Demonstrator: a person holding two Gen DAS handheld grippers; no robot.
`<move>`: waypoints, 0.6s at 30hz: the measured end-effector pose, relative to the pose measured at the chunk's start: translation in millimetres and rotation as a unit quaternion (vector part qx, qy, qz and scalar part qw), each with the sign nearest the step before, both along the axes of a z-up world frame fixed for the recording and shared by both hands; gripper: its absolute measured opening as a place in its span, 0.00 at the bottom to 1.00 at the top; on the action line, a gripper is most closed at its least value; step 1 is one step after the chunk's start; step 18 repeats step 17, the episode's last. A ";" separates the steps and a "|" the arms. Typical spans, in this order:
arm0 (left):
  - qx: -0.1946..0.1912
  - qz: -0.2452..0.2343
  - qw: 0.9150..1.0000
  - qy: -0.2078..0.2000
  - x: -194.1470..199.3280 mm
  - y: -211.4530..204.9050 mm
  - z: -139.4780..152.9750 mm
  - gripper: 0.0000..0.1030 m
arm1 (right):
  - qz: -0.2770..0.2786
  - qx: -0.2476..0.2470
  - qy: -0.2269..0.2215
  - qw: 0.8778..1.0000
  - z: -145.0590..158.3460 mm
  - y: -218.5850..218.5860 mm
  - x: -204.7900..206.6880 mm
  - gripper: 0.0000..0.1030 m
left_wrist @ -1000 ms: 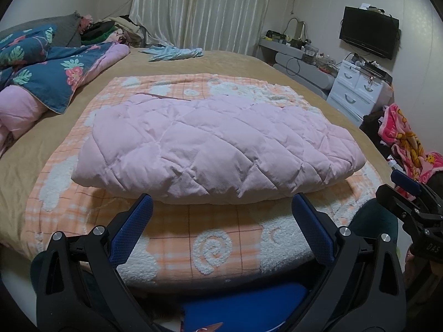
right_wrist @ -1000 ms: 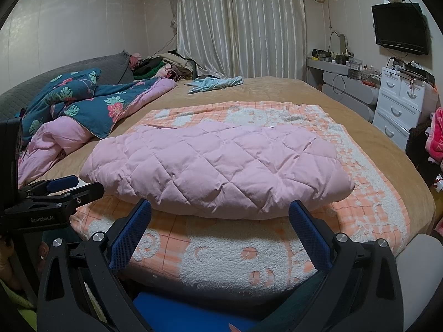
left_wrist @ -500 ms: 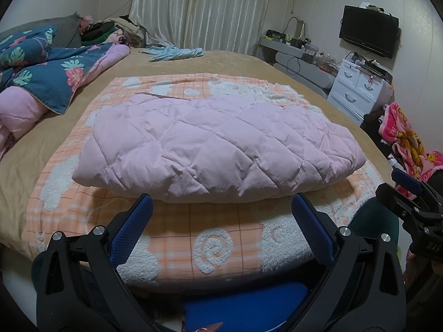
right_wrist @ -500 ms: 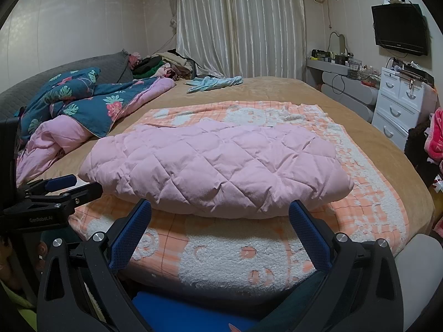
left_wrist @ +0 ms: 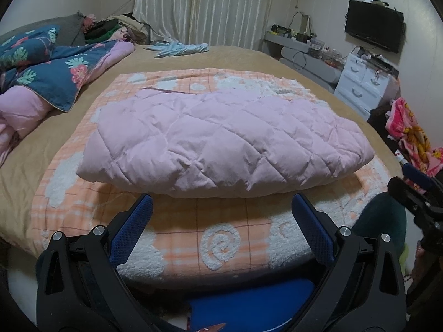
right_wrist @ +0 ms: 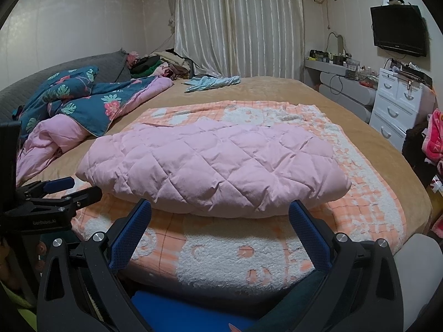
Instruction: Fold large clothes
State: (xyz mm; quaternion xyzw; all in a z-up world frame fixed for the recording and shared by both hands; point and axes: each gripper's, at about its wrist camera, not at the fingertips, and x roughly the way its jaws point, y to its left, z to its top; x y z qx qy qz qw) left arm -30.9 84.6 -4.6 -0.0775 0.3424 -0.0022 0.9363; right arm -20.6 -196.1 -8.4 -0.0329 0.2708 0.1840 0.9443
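Pink quilted coat, folded, on blanket

Dim, even indoor light, a soft shadow under the puffy pink quilted garment at 6 o'clock, black fisheye corners, sharp focus.

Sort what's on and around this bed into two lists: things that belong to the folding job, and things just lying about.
Part of the job:
pink quilted coat
orange checked blanket under it
left hand-held gripper, open
right hand-held gripper, open

Just lying about:
floral duvet
light blue garment
clothes pile by the curtain
white drawers
television
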 end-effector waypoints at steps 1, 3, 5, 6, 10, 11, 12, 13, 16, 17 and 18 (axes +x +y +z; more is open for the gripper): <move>-0.001 0.001 1.000 0.002 0.5 1.0 -0.3 0.91 | -0.003 0.001 -0.001 1.000 0.0 -2.7 0.1 0.96; 0.000 0.001 1.000 0.002 -0.1 -1.6 -1.0 0.91 | -0.009 0.002 -0.002 1.000 1.1 -4.7 1.0 0.96; -0.007 0.003 1.000 -0.002 0.3 -0.5 -0.4 0.91 | -0.021 0.004 -0.005 1.000 2.4 -11.6 3.0 0.96; -0.012 0.005 1.000 -0.004 0.9 1.5 0.0 0.91 | -0.029 0.006 -0.006 1.000 2.9 -17.1 4.3 0.96; -0.038 0.030 0.999 -0.006 11.8 23.6 -0.8 0.91 | -0.097 0.032 -0.009 0.995 6.3 -66.8 17.9 0.96; -0.043 0.051 0.998 -0.004 18.2 37.1 -0.8 0.91 | -0.119 0.035 -0.013 0.992 7.1 -81.8 21.6 0.96; -0.047 0.065 0.997 -0.006 23.4 50.1 -1.1 0.91 | -0.155 0.035 -0.019 0.987 8.0 -105.6 28.0 0.96; -0.051 0.082 0.995 -0.007 29.5 66.4 -1.9 0.91 | -0.179 0.036 -0.021 0.983 8.1 -122.8 32.5 0.96; -0.052 0.153 0.987 0.001 52.8 133.1 -6.7 0.91 | -0.294 0.052 -0.007 0.954 -4.9 -209.0 55.6 0.96; -0.041 0.184 0.982 0.004 62.4 161.8 -9.9 0.91 | -0.332 0.052 0.004 0.942 -13.6 -239.6 64.4 0.96; -0.041 0.184 0.982 0.004 62.4 161.8 -9.9 0.91 | -0.332 0.052 0.004 0.942 -13.6 -239.6 64.4 0.96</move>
